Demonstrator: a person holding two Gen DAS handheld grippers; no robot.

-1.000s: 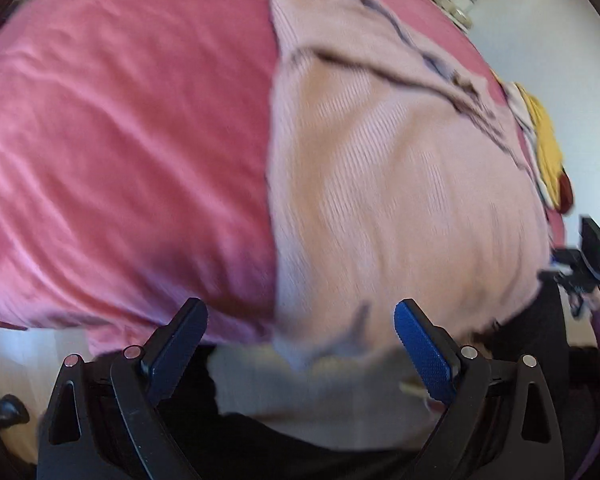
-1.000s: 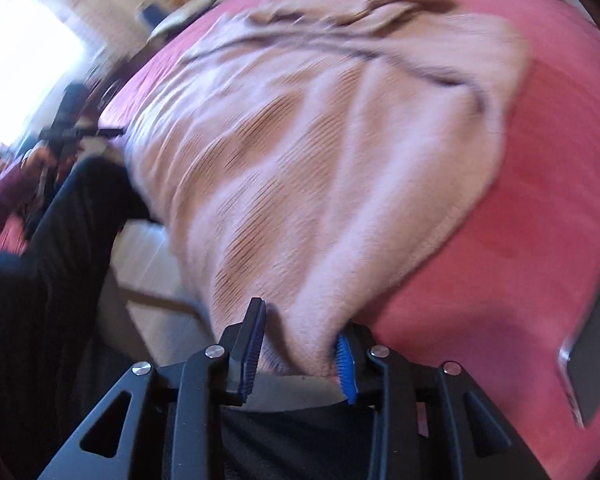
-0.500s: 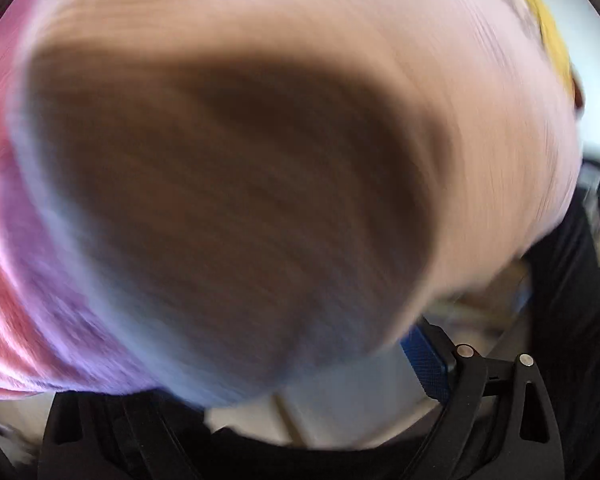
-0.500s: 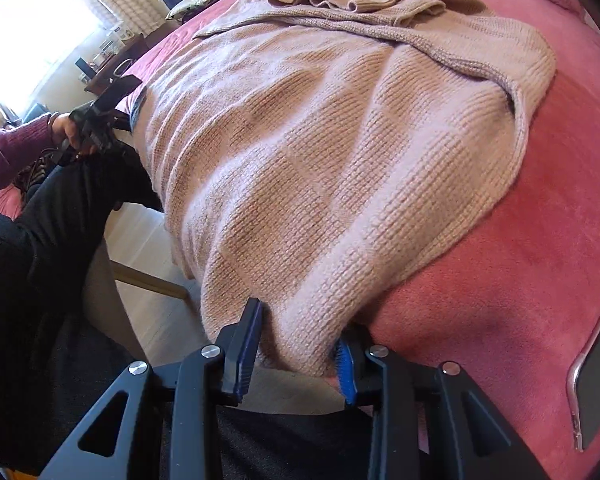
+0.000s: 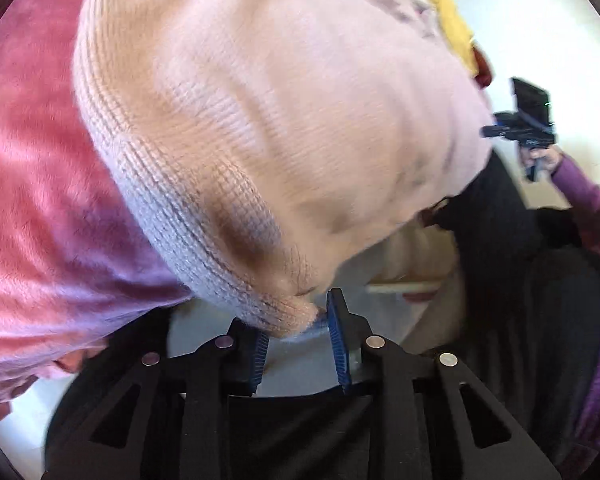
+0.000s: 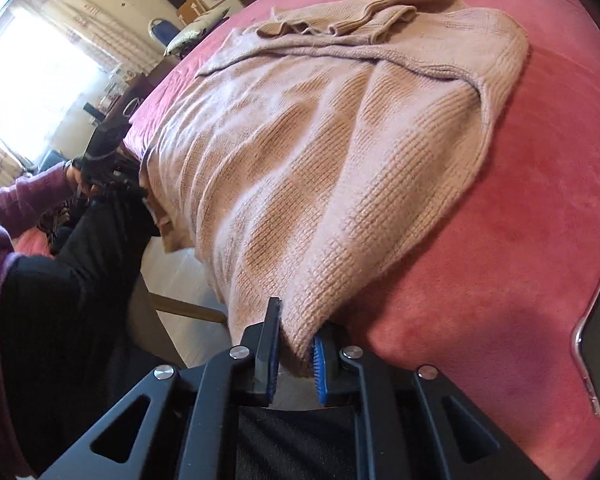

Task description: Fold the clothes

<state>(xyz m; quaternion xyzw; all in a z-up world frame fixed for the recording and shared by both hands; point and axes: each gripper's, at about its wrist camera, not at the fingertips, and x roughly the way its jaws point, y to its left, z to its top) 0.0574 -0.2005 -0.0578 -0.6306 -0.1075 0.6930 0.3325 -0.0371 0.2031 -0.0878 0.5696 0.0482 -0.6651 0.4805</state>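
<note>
Nearest you, the right tongs have just been closing and now pinch the near hem corner of the sweater, the knit squeezed between the blue pads where it hangs over the bed edge. The left tongs have likewise just been closing on the other hem corner; the thick ribbed edge sits bunched between the pads, though the picture is too blurred there to be sure both pads bite fully. Check that hold before you lift. The sweater is a chunky, loose knit, soft and floppy, so judge it fairly heavy for cloth: it will sag in the middle between your two holds and stretch if you pull hard. It should not slip easily, as the fuzzy bedcover likely drags on it, so lift rather than slide. The hem band is the firmest part and the best place to hold; take both layers together, or the front and back will part as you carry it over. Beyond your tongs the body of the sweater lies spread flat up the bed, rippled but not twisted, and at the far end the sleeves lie already folded across the chest, loose enough to shift if you jerk the hem.
</note>
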